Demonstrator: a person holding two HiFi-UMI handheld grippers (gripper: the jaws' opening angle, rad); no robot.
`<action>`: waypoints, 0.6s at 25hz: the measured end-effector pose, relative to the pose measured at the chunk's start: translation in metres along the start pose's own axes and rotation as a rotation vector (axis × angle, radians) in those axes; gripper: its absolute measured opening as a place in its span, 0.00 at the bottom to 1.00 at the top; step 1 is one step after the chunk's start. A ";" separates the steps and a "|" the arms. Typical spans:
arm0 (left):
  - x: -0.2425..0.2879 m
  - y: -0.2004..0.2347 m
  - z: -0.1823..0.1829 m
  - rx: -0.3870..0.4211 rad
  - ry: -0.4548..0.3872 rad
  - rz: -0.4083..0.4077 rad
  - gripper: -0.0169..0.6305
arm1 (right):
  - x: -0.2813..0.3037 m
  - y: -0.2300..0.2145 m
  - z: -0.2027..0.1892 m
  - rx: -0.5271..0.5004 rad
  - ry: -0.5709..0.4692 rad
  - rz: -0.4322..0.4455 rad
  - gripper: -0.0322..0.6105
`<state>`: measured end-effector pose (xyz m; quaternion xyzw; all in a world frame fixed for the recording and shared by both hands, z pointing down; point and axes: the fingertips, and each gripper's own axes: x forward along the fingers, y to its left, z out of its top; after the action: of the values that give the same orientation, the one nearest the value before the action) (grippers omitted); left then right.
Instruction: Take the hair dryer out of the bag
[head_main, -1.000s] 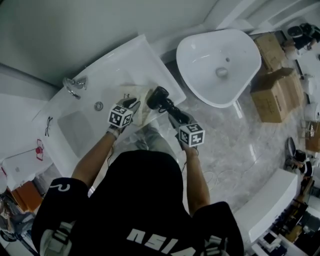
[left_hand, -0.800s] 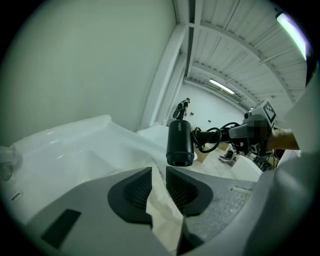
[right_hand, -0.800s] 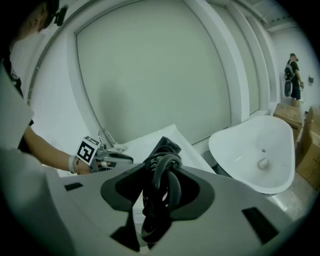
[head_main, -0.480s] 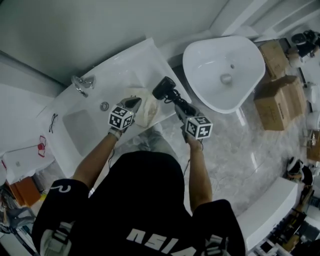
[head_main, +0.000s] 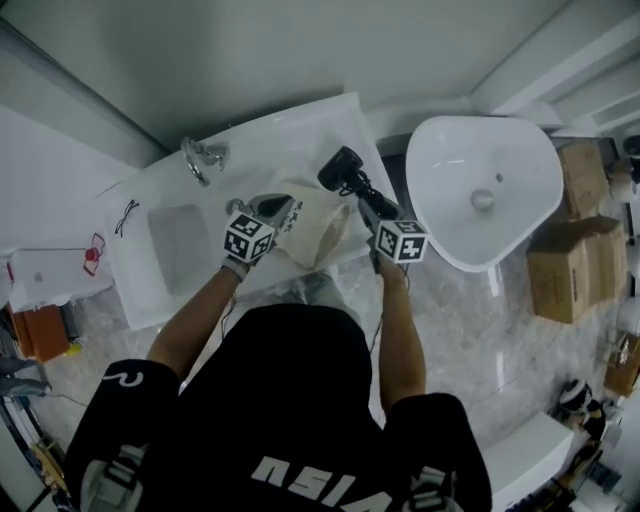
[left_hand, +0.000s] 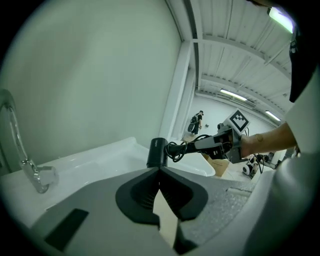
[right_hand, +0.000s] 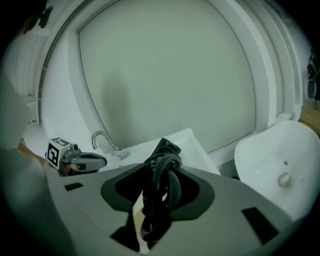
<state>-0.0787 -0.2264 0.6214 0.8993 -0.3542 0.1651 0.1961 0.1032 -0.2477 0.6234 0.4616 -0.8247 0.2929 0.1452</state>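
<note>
The black hair dryer (head_main: 345, 168) hangs clear of the bag, above the right end of the white counter (head_main: 300, 115). My right gripper (head_main: 366, 202) is shut on its handle, with the coiled cord (right_hand: 161, 192) bunched between the jaws. The dryer's head (right_hand: 165, 147) points away beyond them. The cream cloth bag (head_main: 318, 232) sags over the counter's front edge. My left gripper (head_main: 288, 207) is shut on a fold of this bag (left_hand: 166, 220), lifted a little off the counter. From the left gripper view, the dryer (left_hand: 157, 152) shows just beyond my closed jaws.
A chrome faucet (head_main: 202, 156) stands at the back of the counter, left of both grippers, beside the sunken sink (head_main: 178, 238). A white freestanding basin (head_main: 485, 190) lies to the right. Cardboard boxes (head_main: 575, 262) sit on the marble floor further right.
The left gripper's jaws closed on the bag and raised it. The right gripper carried the hair dryer to the right, out of and away from the bag.
</note>
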 end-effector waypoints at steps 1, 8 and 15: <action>-0.003 0.006 0.002 -0.005 -0.005 0.021 0.02 | 0.011 -0.002 0.001 -0.003 0.014 0.010 0.27; -0.003 0.033 0.009 -0.038 -0.012 0.100 0.02 | 0.064 -0.019 -0.009 -0.001 0.101 0.046 0.27; 0.014 0.036 0.016 -0.042 0.006 0.127 0.02 | 0.064 -0.050 -0.037 0.005 0.153 0.041 0.28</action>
<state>-0.0918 -0.2660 0.6220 0.8703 -0.4134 0.1724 0.2049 0.1104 -0.2882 0.7025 0.4213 -0.8197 0.3321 0.2006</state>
